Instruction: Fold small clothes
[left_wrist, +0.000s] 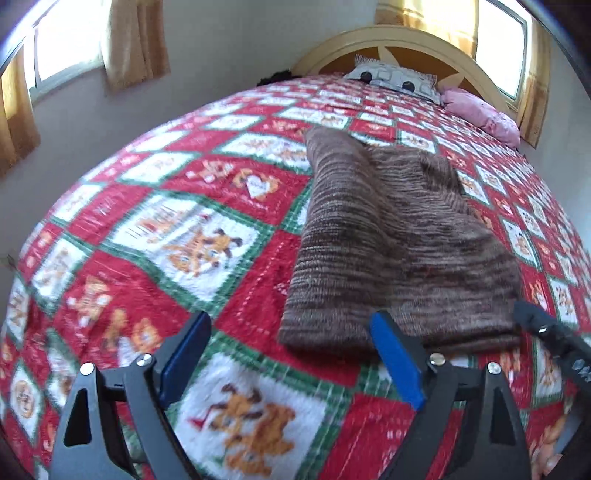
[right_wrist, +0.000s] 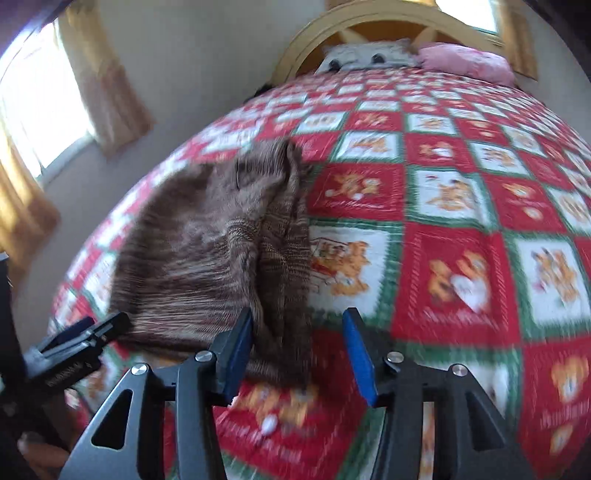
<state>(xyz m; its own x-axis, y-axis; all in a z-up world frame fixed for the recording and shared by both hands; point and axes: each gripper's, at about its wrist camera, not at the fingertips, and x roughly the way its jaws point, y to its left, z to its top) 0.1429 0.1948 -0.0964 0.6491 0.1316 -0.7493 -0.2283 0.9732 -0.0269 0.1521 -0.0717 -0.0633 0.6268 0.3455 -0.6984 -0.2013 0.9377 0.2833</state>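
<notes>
A brown striped knit garment (left_wrist: 399, 243) lies partly folded on the bed's red, white and green quilt (left_wrist: 166, 229). My left gripper (left_wrist: 291, 332) is open and empty, just short of the garment's near left corner. The right gripper's tip (left_wrist: 546, 328) shows at the garment's near right corner. In the right wrist view the garment (right_wrist: 207, 251) lies to the left, with a folded edge hanging between the fingers. My right gripper (right_wrist: 299, 328) is open around that near right edge, not closed on it. The left gripper (right_wrist: 77, 339) shows at lower left.
A wooden arched headboard (left_wrist: 399, 44) stands at the far end with a grey patterned pillow (left_wrist: 395, 79) and a pink pillow (left_wrist: 480, 114). Curtained windows (left_wrist: 62, 48) flank the bed. The quilt (right_wrist: 461, 240) stretches wide to the right of the garment.
</notes>
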